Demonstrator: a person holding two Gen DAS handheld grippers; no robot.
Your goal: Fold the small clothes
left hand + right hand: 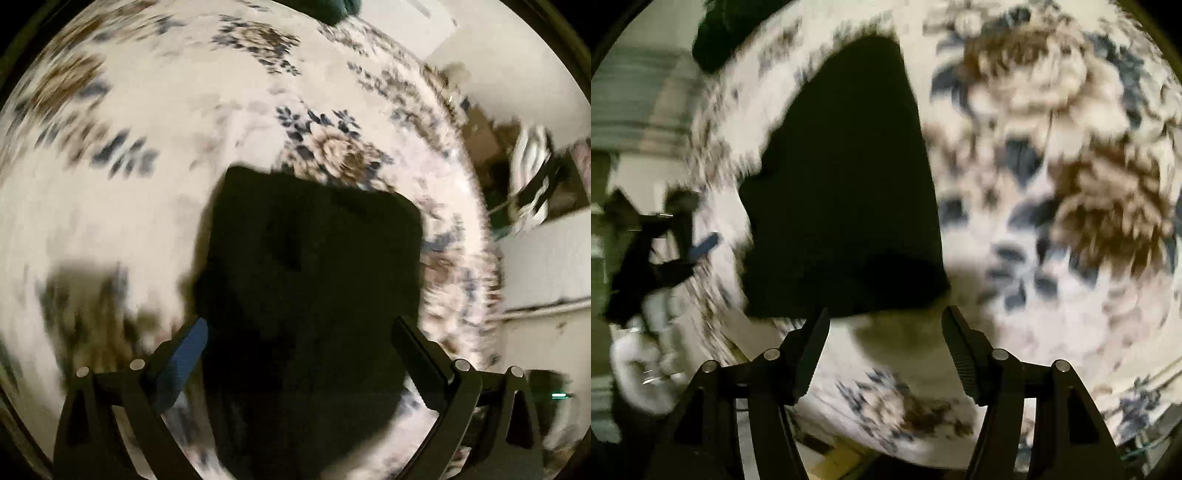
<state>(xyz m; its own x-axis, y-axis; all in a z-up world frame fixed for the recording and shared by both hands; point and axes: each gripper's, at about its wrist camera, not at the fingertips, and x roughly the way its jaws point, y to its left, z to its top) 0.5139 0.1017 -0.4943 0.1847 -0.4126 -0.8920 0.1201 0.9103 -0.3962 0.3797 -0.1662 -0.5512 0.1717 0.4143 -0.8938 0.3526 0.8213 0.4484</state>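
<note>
A small black garment (314, 277) lies flat on a white floral bedspread (147, 203). In the left wrist view it fills the lower middle and runs down between the fingers. My left gripper (299, 325) is open, its fingers either side of the cloth and above it. In the right wrist view the same black garment (849, 192) lies just ahead of my right gripper (884, 314), which is open and empty, its tips near the cloth's near edge. The left gripper (665, 240) shows at the left edge of that view. Both views are motion-blurred.
Another dark garment (720, 37) lies at the far end of the bed, also seen in the left wrist view (340, 11). The bed's edge (480, 221) curves on the right, with a white wall and furniture beyond.
</note>
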